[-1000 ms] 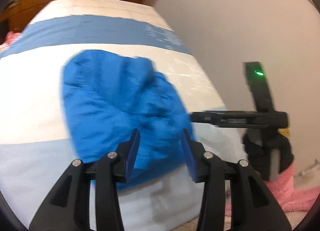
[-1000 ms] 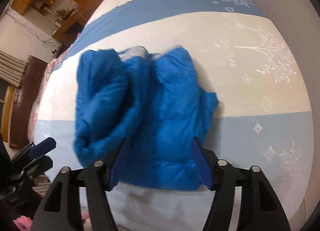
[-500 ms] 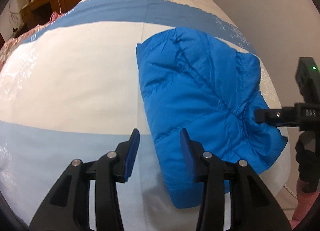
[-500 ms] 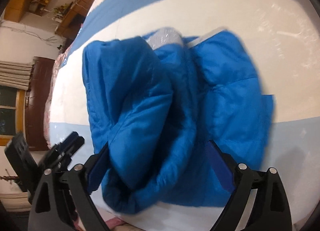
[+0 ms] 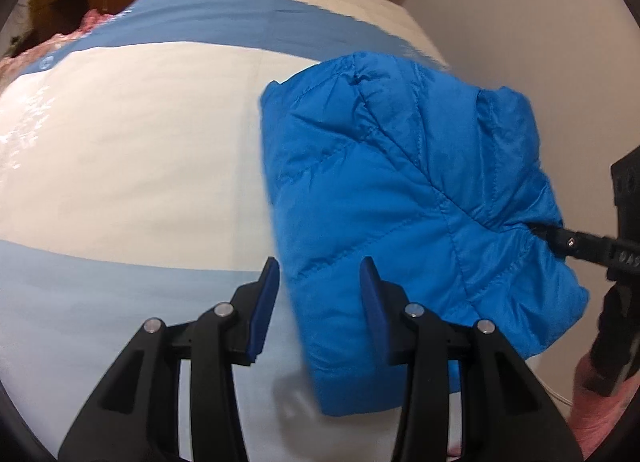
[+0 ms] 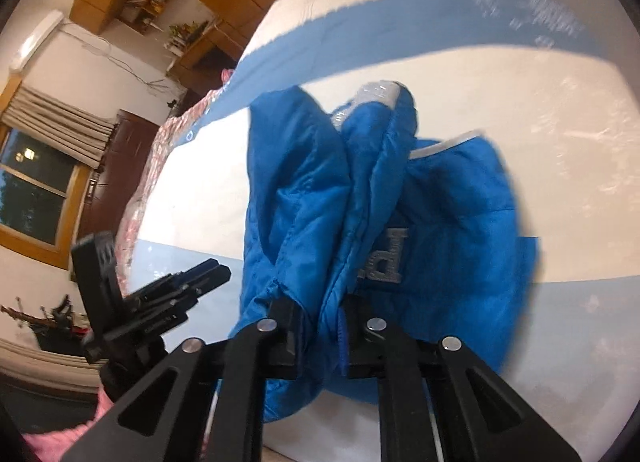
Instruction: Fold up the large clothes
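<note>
we have the blue padded jacket (image 5: 400,198) lying bunched on the bed (image 5: 132,150), near its front edge. our right hand-held gripper (image 6: 320,322) is clenched on a thick fold at the jacket's near edge, fabric squeezed between the jaws. our left hand-held gripper (image 5: 318,302) hangs released, jaws part open with nothing gripped, over the jacket's left edge, which runs away from us. that edge lies just ahead and below the left one, so we judge it the nearer for the next grasp.

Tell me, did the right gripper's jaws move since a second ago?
Yes. The right gripper stood open over the jacket before; now its jaws are shut on a fold near the bed's edge.
</note>
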Demonstrator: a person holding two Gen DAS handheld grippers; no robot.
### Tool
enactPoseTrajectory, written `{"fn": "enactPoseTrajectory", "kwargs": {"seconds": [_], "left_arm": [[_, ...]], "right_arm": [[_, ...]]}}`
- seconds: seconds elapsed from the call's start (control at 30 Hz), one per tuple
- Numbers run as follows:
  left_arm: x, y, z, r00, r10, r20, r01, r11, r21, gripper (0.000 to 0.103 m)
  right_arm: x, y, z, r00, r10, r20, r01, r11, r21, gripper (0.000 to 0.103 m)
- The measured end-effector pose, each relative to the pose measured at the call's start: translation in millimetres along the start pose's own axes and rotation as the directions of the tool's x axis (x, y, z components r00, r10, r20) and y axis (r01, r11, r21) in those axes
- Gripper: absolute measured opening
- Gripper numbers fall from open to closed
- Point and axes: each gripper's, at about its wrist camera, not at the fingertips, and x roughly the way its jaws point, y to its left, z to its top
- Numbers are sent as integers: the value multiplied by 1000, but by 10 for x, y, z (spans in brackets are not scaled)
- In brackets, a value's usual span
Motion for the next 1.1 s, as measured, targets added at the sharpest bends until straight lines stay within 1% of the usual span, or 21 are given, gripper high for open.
{"fn": "enactPoseTrajectory", "kwargs": {"seconds": [0.03,0.1,0.17,0.2,0.27,0.4,0.5,0.63,0.73,0.8,0.83,0.87,0.9,0.93,0.97,1.03,1.1], "left_arm": [[5,-92,-1,1000,-26,0,26,1000,12,40],[40,-226,-12,998,-57,-7,57,998,29,40],[110,-355,-32,996,-84,-17,85,995,52,40],[171,-426,-50,996,-83,-30,85,994,68,40],[310,-524,-101,994,-89,-62,95,992,88,40],[566,-618,-216,992,-74,-104,87,988,124,40],[713,-616,-293,990,-79,-113,95,986,137,40],[842,-592,-323,990,-78,-117,94,986,136,40],[852,-574,-286,988,-83,-134,98,989,112,40],[847,-579,-160,984,-96,-150,112,989,100,40],[787,-552,-109,984,-105,-147,119,989,88,39],[769,-558,10,985,-108,-137,121,989,85,39],[687,-536,82,988,-106,-112,116,989,87,39],[529,-469,26,991,-100,-93,108,990,90,39],[463,-452,117,994,-90,-69,97,991,98,39],[447,-452,253,996,-76,-52,81,991,104,39],[514,-471,352,997,-59,-56,65,991,114,39]], "right_arm": [[-79,-39,-46,1000,-8,12,8,1000,3,12],[-215,-200,-169,999,-29,26,28,999,38,12],[-246,-376,-261,998,-52,28,49,996,81,12],[-237,-466,-301,998,-60,23,57,993,103,12],[-180,-716,-416,997,-71,-1,70,984,162,12],[73,-1041,-601,996,-80,-38,87,971,222,13],[287,-1201,-732,995,-84,-60,96,964,248,16],[459,-1325,-784,996,-59,-63,75,957,281,18],[453,-1265,-768,994,-81,-70,96,962,256,18],[364,-1174,-728,991,-105,-83,122,964,235,24],[308,-1126,-746,989,-119,-82,135,964,227,31],[203,-1067,-734,987,-143,-73,156,964,215,35],[81,-988,-713,984,-169,-54,177,965,192,35],[-32,-899,-677,980,-195,-30,197,967,162,35],[-118,-817,-653,977,-213,-8,212,967,138,35],[-278,-572,-536,965,-258,55,253,964,75,35],[-308,-381,-376,957,-272,100,270,962,26,35]]}}
